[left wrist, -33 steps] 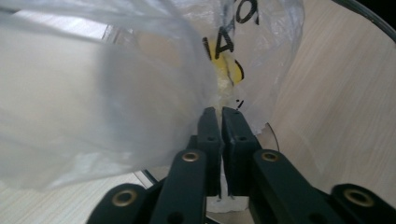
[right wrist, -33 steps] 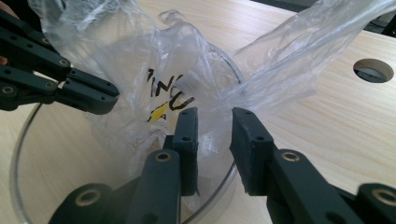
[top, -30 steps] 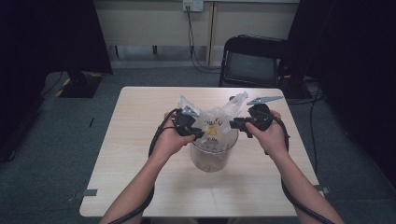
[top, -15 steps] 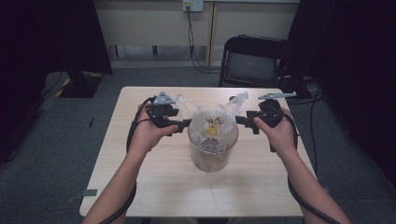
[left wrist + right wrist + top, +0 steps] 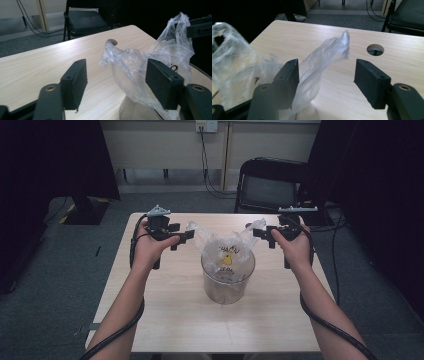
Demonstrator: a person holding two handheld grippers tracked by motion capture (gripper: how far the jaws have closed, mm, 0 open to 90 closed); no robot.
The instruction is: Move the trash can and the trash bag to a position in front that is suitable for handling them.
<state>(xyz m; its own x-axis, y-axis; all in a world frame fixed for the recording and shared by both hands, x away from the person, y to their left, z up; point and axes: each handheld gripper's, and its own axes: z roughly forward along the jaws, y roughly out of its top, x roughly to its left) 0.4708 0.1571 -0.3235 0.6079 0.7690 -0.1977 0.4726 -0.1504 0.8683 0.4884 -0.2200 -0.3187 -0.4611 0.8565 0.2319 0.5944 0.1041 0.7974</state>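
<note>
A clear round container [image 5: 227, 279] stands mid-table, lined with a thin clear bag [image 5: 226, 251] that bears a yellow print. The bag's two handles stick up loose, one at the left [image 5: 117, 58] and one at the right [image 5: 325, 58]. My left gripper [image 5: 183, 238] hovers just left of the bag; its jaws have just been opening. The left handle shows between the jaws [image 5: 117, 80], and no pad presses it. My right gripper [image 5: 260, 236] hovers just right of the bag. Its jaws have also just been opening, and the right handle stands free between them [image 5: 325, 80].
The wooden table [image 5: 165, 310] has a round cable hole [image 5: 375, 49] near its far edge. A black chair [image 5: 272, 185] stands behind the table, and cables trail from both grippers. Dark curtains hang at both sides.
Both grippers have let go of the bag's handles and opened. The left hand drew away to the left and the right hand to the right, both slightly up.
</note>
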